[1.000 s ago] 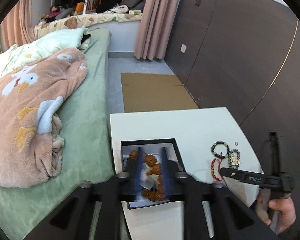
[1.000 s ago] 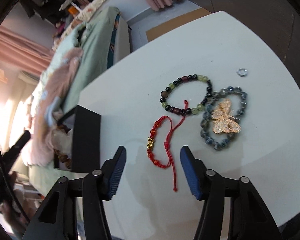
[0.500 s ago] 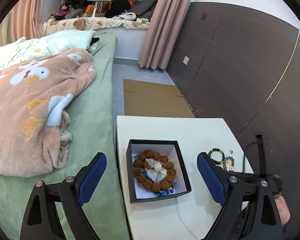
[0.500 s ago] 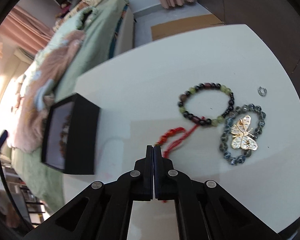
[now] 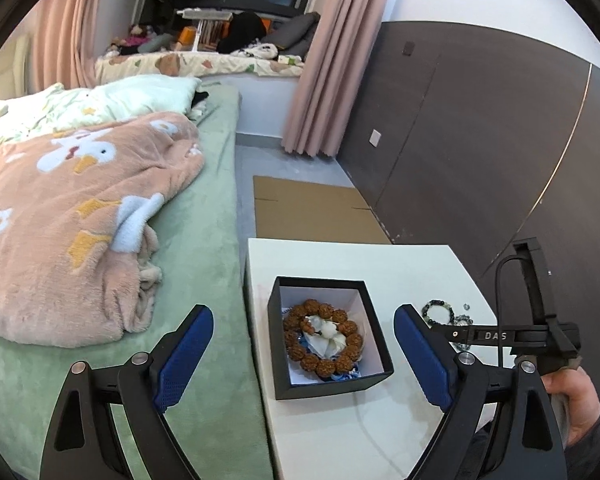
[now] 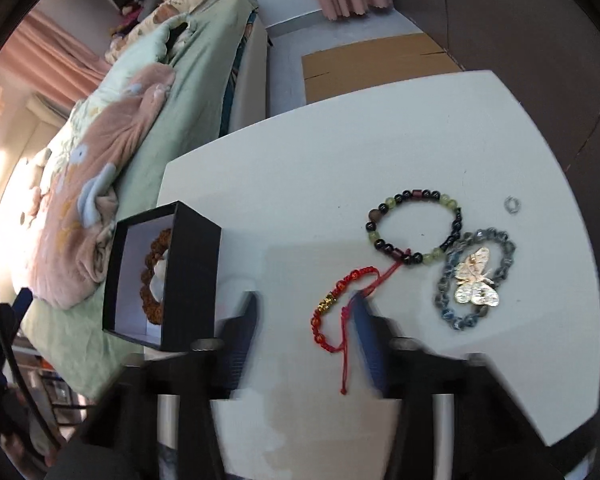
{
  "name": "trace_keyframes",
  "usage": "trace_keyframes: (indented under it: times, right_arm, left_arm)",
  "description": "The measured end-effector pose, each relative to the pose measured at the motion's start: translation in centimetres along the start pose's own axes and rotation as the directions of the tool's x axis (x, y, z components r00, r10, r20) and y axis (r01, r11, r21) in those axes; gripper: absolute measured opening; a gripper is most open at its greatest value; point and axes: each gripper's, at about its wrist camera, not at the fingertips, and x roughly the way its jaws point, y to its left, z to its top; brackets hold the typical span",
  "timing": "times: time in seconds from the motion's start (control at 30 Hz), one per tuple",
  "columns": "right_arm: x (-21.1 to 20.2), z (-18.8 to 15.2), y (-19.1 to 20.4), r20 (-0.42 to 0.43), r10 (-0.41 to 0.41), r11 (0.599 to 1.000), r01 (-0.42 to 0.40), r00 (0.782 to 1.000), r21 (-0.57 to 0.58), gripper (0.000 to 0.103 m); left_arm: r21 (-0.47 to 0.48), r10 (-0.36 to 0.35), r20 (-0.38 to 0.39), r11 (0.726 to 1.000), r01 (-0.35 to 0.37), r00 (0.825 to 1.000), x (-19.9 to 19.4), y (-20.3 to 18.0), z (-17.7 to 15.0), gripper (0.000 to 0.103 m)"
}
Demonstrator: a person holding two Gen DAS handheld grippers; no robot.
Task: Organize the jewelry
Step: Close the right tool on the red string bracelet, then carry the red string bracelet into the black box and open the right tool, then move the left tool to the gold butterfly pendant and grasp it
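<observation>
A black box (image 5: pixel 327 390) on the white table (image 5: pixel 360 264) holds a brown bead bracelet (image 5: pixel 296 354) around a pale pendant. My left gripper (image 5: pixel 302 316) hangs wide open above and in front of the box, touching nothing. In the right wrist view the box (image 6: pixel 192 276) is at the left. A red string bracelet (image 6: pixel 332 302) with a gold bead lies flat on the table between the blurred fingers of my right gripper (image 6: pixel 304 332). Its jaws are opening, and its pads do not press on the bracelet.
A dark and green bead bracelet (image 6: pixel 416 193), a blue-grey bead bracelet with a butterfly pendant (image 6: pixel 476 276) and a small ring (image 6: pixel 512 203) lie right of the red one. A bed (image 5: pixel 204 240) with a pink blanket borders the table's left edge. A hand (image 5: pixel 576 400) grips the right tool.
My left gripper opened wide and drew back from the brown bracelet in the box. My right gripper shut by the red bracelet, then parted again; the bracelet now lies shifted and stretched out.
</observation>
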Motion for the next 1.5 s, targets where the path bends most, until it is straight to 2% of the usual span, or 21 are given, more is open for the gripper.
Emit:
trace_keyframes:
  times: [0.17, 0.23, 0.33, 0.37, 0.4, 0.43, 0.47, 0.73, 0.93, 1.13, 1.27, 1.3, 1.33, 1.37, 1.4, 1.43, 1.5]
  right_arm:
    - [2.8, 0.1, 0.3, -0.06, -0.077, 0.997, 0.076, 0.995, -0.016, 0.054]
    - [3.9, -0.1, 0.5, -0.087, -0.11, 0.994, 0.108, 0.99, -0.03, 0.053]
    - [4.6, 0.0, 2.2, -0.065, -0.205, 0.974, 0.197, 0.977, -0.115, 0.051]
    - [4.9, -0.1, 2.9, -0.062, -0.246, 0.96, 0.234, 0.967, -0.151, 0.044]
    - [5.1, -0.1, 3.4, -0.056, -0.277, 0.947, 0.263, 0.959, -0.183, 0.027]
    - [5.2, -0.1, 3.8, -0.061, -0.274, 0.944, 0.256, 0.96, -0.206, 0.015]
    - [5.2, 0.0, 3.8, -0.07, -0.268, 0.946, 0.249, 0.961, -0.206, 0.013]
    - [2.5, 0.1, 3.6, -0.04, -0.143, 0.978, 0.135, 0.989, -0.156, 0.012]
    - [-1.3, 1.1, 6.7, 0.038, -0.034, 0.983, 0.04, 0.999, -0.18, 0.012]
    - [-3.0, 1.7, 10.8, 0.067, 0.104, 0.972, -0.087, 0.992, -0.218, 0.012]
    - [-3.8, 1.8, 13.1, 0.088, 0.227, 0.953, -0.202, 0.97, -0.226, 0.013]
    - [-4.1, 1.7, 13.4, 0.1, 0.253, 0.947, -0.224, 0.962, -0.232, 0.015]
    - [-4.3, 1.8, 13.8, 0.107, 0.275, 0.94, -0.244, 0.956, -0.238, 0.021]
    - [-4.4, 1.8, 14.1, 0.107, 0.292, 0.935, -0.261, 0.95, -0.24, 0.05]
    - [-4.5, 1.6, 14.1, 0.109, 0.296, 0.935, -0.264, 0.949, -0.237, 0.084]
    - [-4.8, 1.4, 14.0, 0.128, 0.299, 0.936, -0.264, 0.946, -0.235, 0.092]
    - [-5.5, 0.9, 13.7, 0.151, 0.303, 0.935, -0.263, 0.941, -0.239, 0.093]
  left_arm:
    - [-0.015, 0.011, -0.013, 1.0, -0.011, 1.0, 0.2, 0.4, -0.7, 0.092]
    - [-0.004, 0.038, -0.005, 0.999, -0.038, 0.999, 0.1, 0.4, -1.0, 0.092]
    - [0.008, 0.052, 0.007, 0.999, -0.052, 0.999, -0.1, 0.4, -1.2, 0.092]
    - [0.007, 0.05, 0.007, 0.999, -0.05, 0.999, -0.1, 0.5, -1.3, 0.092]
    - [0.004, 0.048, 0.005, 0.999, -0.048, 0.999, -0.1, 0.6, -1.3, 0.092]
    - [0.002, 0.045, 0.003, 0.999, -0.045, 0.999, -0.2, 0.7, -1.3, 0.092]
    - [0.0, 0.041, 0.003, 0.999, -0.041, 0.999, -0.2, 0.9, -1.4, 0.092]
    - [-0.02, 0.057, 0.009, 0.998, -0.056, 0.998, -0.5, 1.8, -1.6, 0.092]
    - [-0.017, 0.076, 0.015, 0.997, -0.076, 0.997, -0.8, 2.5, -1.6, 0.092]
    - [-0.045, 0.09, 0.02, 0.995, -0.089, 0.996, -1.2, 3.7, -1.6, 0.092]
    - [-0.056, 0.098, 0.025, 0.994, -0.097, 0.995, -1.7, 4.4, -1.5, 0.092]
    - [-0.058, 0.101, 0.026, 0.993, -0.1, 0.995, -1.8, 4.6, -1.5, 0.092]
    - [-0.06, 0.103, 0.027, 0.993, -0.101, 0.994, -1.9, 4.8, -1.5, 0.092]
    - [-0.063, 0.102, 0.028, 0.993, -0.1, 0.994, -2.1, 4.9, -1.4, 0.092]
    - [-0.066, 0.101, 0.03, 0.993, -0.099, 0.994, -2.2, 5.0, -1.4, 0.092]
    - [-0.067, 0.1, 0.033, 0.993, -0.097, 0.994, -2.4, 5.1, -1.3, 0.092]
    - [-0.065, 0.094, 0.039, 0.994, -0.091, 0.995, -2.6, 5.0, -1.2, 0.092]
